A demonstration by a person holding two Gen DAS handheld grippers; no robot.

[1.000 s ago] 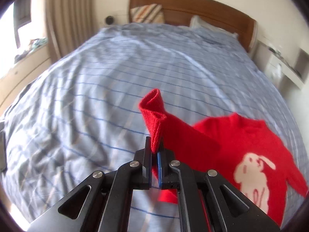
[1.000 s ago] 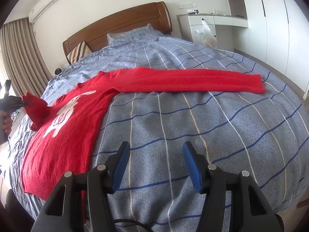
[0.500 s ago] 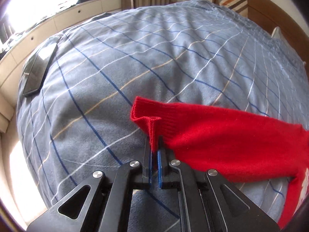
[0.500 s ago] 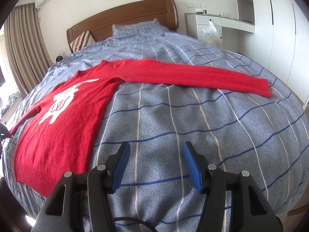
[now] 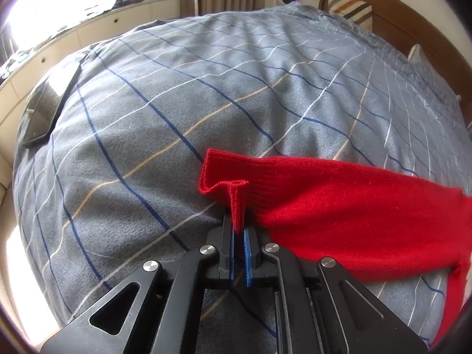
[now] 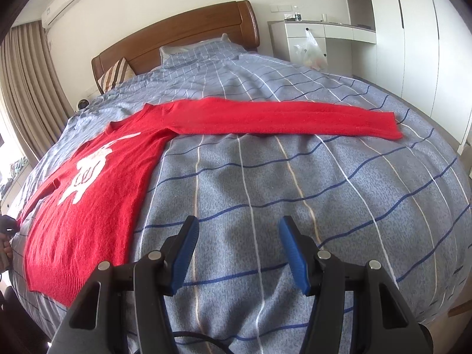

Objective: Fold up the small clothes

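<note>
Spreading is the step judged in hand: the red sweater (image 6: 97, 194) lies flat at left of the right wrist view, its cuff (image 5: 236, 197) pinched upright in the left gripper (image 5: 239, 236), whose jaws have just been easing apart. The right gripper (image 6: 237, 253) hangs open, empty. Next, 1 sleeve must be released flat on the striped bedspread (image 5: 183, 103). A wooden headboard (image 6: 188, 35) and white wardrobes (image 6: 419, 29) stand behind.

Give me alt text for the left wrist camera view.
The left gripper, its jaws just easing open, has a red sweater cuff between its pads, sleeve laid flat on a blue checked bedspread.
</note>
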